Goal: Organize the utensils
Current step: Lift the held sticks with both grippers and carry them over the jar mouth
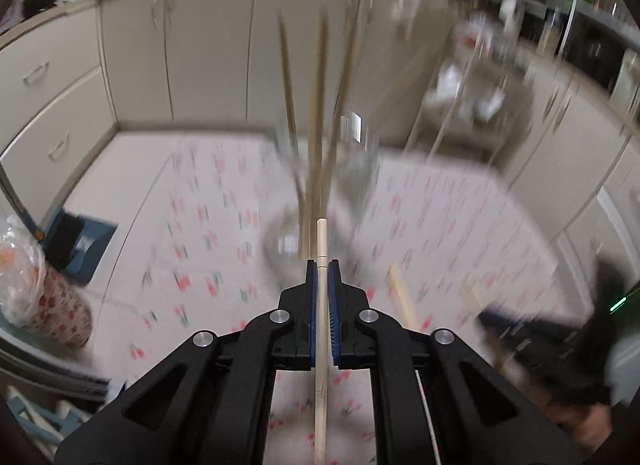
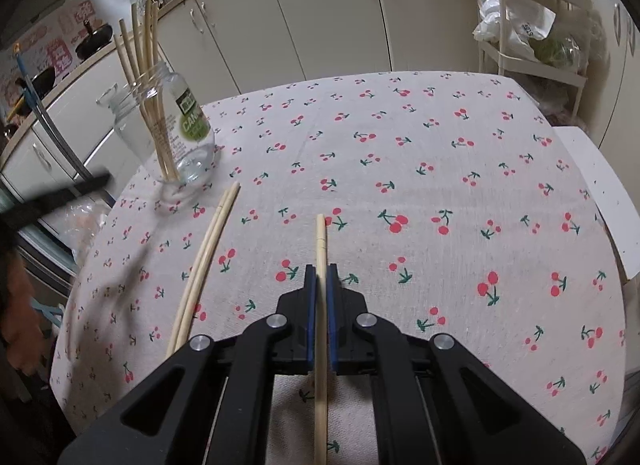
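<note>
Both tools clamp one chopstick each: left tool (image 1: pixel 322 265) w/ chopstick (image 1: pixel 321 241) just before the jar (image 2: pixel 172 133), right tool (image 2: pixel 321 269) w/ chopstick (image 2: pixel 321 241) well right of it. Risk: a tip clips the jar's rim, tipping it off the desk (image 2: pixel 440 153).

Both claws clamped tight
Left claw (image 1: pixel 321 265) and right claw (image 2: pixel 321 269) each pinch a chopstick, both angled down toward the counter (image 2: pixel 400 169)
</note>
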`<state>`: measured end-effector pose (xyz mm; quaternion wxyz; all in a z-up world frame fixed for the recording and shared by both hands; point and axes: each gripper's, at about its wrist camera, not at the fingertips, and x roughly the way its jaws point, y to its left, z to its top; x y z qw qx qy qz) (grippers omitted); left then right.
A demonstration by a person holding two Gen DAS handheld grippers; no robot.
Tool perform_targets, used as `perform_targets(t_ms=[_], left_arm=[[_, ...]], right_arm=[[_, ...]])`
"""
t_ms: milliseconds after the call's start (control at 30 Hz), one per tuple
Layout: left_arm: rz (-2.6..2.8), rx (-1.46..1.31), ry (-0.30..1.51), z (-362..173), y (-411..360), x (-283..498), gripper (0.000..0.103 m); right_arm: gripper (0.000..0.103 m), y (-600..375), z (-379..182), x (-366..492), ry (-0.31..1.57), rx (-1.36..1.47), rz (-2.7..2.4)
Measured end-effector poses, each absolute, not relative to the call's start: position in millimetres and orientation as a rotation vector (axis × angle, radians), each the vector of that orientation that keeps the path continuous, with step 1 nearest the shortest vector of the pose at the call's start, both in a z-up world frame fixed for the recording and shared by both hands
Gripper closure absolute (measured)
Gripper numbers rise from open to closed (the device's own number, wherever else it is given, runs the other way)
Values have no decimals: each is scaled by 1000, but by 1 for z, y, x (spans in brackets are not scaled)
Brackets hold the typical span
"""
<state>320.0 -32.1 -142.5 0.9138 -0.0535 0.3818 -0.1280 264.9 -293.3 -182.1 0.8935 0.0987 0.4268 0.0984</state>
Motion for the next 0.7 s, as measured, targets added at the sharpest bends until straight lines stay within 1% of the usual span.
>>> perform_targets(t_ms=[133,267,500,700], left_arm=[[-266,-194,611,-99,-14,317,98],[-248,-252,487,-68,-7,324,98],[-214,-296,350,-37,-10,341,98],[-169,-349,282,-25,-8,361,98]], right_arm=[[97,-293,-182,265,883,214,201],[97,-295,-182,265,883,226,205],[97,-298,-183,265,883,245,214],[97,-300,-184,265,881,272,221]])
